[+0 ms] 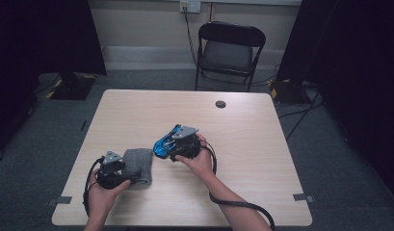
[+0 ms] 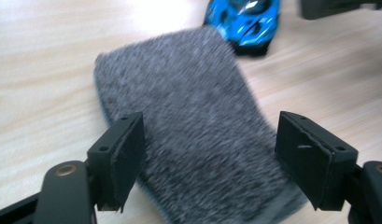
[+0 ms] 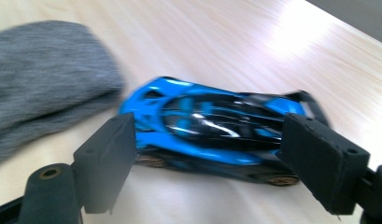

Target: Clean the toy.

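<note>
Pale wood table [image 1: 242, 144]; blue toy car [image 3: 212, 126] lying crosswise before right gripper [image 3: 212, 163], jaws wide, nothing held; grey cloth [image 2: 188, 135] lengthwise between left gripper [image 2: 209, 161] jaws, open, unpinched.

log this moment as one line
left gripper: open over grey cloth | right gripper: open around blue toy car | car on table, beside cloth

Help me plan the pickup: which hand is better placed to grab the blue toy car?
Right. The right gripper stands open with the blue toy car lengthwise between its jaws, while the left gripper straddles the folded grey cloth, with the car beyond it.
</note>
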The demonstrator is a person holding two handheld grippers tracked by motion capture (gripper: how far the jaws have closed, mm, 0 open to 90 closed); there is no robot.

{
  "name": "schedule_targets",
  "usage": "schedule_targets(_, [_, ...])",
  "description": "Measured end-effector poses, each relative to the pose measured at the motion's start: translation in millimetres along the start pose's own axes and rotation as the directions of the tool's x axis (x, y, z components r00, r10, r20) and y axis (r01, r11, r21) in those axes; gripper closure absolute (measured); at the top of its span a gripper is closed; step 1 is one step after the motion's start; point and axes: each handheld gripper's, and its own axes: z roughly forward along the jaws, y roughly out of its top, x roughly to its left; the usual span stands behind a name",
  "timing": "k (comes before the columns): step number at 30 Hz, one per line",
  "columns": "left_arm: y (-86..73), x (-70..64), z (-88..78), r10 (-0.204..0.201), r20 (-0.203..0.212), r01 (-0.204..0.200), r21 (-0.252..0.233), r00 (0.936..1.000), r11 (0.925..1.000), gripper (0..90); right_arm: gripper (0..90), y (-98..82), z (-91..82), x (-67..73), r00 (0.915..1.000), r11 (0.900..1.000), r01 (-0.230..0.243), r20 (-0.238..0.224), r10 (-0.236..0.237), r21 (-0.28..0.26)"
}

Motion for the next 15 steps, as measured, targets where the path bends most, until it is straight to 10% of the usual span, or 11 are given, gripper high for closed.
schedule_targets(15, [-0.3,-0.5,14.6,0.012,0.014,-0.013,0.065,0.9998,0.9978,22.1,12.0,-11.1,29.8,-15.2,0.9936,0.994,-0.113,-0.008,0.113,-0.015])
